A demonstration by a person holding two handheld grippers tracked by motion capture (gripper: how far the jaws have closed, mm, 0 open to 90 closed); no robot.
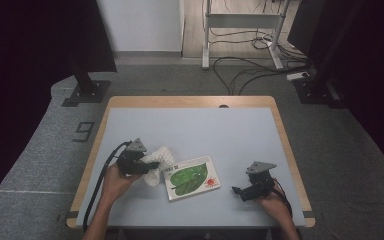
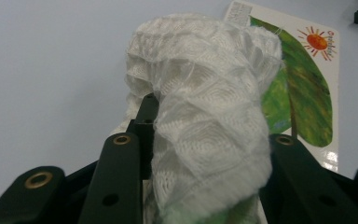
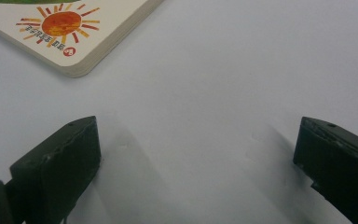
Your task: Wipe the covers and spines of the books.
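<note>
My left gripper [image 1: 147, 166] pinches a crumpled white waffle-textured cloth [image 2: 205, 116] near the table's [image 1: 190, 125] front-left edge, touching the glossy leaf-print board book [image 1: 192, 178]. My right gripper [image 3: 196, 158] rests spread wide and empty near the front-right corner.

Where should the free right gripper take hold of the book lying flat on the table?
Grip the book at its near right corner, by the sun picture, coming in low from the right gripper's side. It lies flat, so only its thick edge offers the open jaws a hold.
</note>
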